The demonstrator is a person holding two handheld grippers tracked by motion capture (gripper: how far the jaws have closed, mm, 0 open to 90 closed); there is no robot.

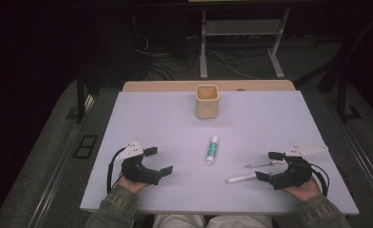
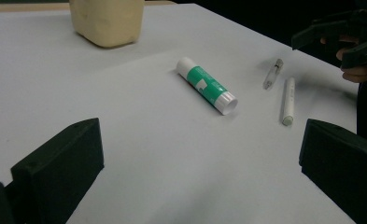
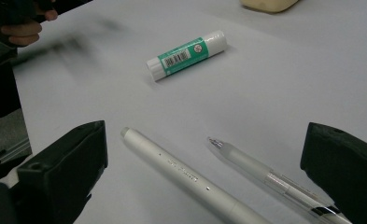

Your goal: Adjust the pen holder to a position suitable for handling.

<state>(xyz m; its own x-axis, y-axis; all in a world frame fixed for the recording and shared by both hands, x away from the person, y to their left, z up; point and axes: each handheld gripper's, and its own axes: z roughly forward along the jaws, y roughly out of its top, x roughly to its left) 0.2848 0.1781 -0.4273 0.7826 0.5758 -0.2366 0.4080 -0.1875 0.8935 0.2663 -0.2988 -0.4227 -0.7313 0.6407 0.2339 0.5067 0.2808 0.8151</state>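
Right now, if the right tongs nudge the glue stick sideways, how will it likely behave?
The glue stick lies on its side on the smooth table; being round, it would probably roll rather than slide. It looks like rigid plastic, so likely stiff. Its smooth, glossy-looking label may be a little slippery to grip.

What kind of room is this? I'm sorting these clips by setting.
Probably a lab or workshop set up for recording, not a home: a plain white table, loose cables on the floor behind it, and metal desk legs in a dark room.

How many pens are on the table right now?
2. A white pen and a clear pen lie side by side between the open jaws of the right gripper. The cup interior isn't fully visible, so more could be hidden there.
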